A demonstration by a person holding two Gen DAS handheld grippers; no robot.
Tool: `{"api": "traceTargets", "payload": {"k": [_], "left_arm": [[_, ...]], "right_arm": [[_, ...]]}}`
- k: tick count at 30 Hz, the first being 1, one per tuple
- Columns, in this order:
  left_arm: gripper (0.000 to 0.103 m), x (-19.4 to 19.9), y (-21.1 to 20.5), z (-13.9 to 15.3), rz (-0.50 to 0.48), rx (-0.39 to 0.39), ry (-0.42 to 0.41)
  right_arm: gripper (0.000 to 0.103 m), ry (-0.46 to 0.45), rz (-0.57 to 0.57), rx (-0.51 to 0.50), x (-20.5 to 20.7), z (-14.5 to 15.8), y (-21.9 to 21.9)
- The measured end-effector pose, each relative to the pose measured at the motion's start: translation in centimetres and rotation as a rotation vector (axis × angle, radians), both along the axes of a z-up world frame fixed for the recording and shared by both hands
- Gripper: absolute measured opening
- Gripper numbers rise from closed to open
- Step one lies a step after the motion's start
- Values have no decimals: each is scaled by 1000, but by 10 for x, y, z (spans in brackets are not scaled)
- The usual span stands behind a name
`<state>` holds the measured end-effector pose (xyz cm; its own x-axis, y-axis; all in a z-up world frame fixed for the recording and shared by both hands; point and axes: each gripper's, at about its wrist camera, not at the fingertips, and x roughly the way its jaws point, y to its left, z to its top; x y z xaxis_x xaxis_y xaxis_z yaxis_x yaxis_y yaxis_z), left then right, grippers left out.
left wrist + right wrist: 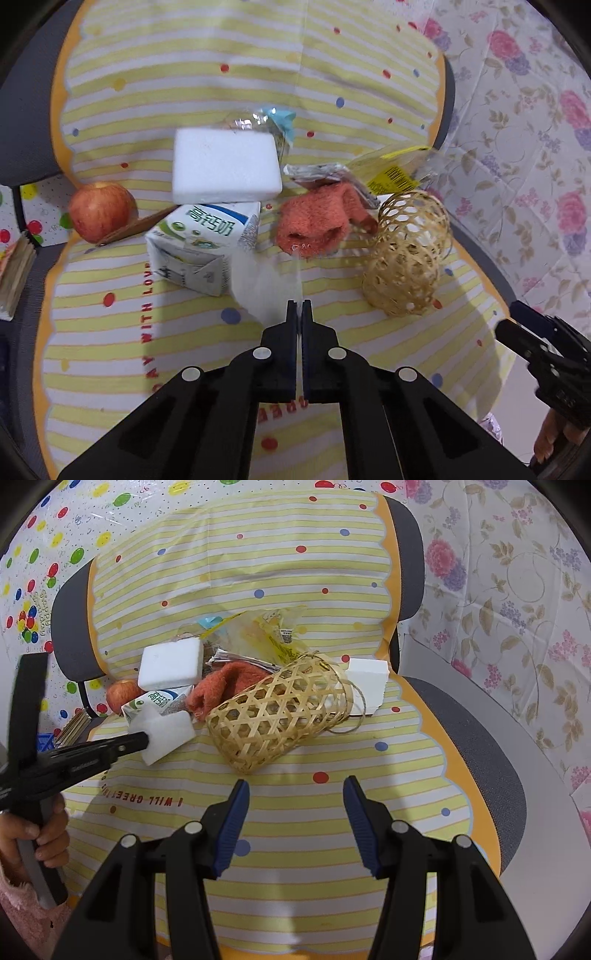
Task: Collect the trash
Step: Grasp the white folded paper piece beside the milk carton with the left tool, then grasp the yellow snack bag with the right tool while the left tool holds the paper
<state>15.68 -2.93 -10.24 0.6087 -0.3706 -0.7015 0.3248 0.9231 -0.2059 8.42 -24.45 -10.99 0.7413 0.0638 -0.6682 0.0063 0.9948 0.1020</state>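
My left gripper (299, 306) is shut on a thin white foam scrap (264, 284), which sticks out past its tips just above the striped cloth; the right wrist view shows this scrap (168, 731) in front of the milk carton (155, 701). Behind it lie a white foam block (225, 166), the milk carton (199, 243), an orange cloth (317, 221), crumpled wrappers (391, 170) and a tipped woven basket (406, 254). My right gripper (295, 790) hangs open and empty just short of the woven basket (277, 716).
All this rests on a chair seat under a yellow striped cloth (295, 849). A red apple (101, 210) sits far left by a brown strip. A second foam block (365, 683) lies behind the basket. Books (14, 273) stand off the seat's left edge.
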Motion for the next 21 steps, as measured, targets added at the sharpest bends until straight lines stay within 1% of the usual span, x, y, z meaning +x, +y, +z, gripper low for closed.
{"api": "traceTargets", "payload": {"k": [1,3,4,6,10,12,14,17,21], "left_arm": [[2,-6,4,4,6,-4,-10],[2,-17,9,11,19,-7,-33],[2,-24,11,15,21,-10,-44],[2,-32,14,21,27,-1,-65],[2,-39,19,28,58,29,-110],[2,-36,20,29,60,28,-110],[2,-33,22,28,62,24,-107],[2,-30,24,27,64,25,-106],[2,-24,26,30,68,28,-118]], "right_arm": [[54,2,-1,4,0,0,1],[64,4,-1,14,2,-1,4],[65,3,0,18,4,-1,6],[73,1,2,27,10,-1,11],[84,-17,-29,34,30,-1,24],[91,-28,-68,28,44,-2,30],[93,-32,-96,31,58,-2,34],[93,-41,-109,27,74,1,39],[92,-102,-94,27,82,22,39]]}}
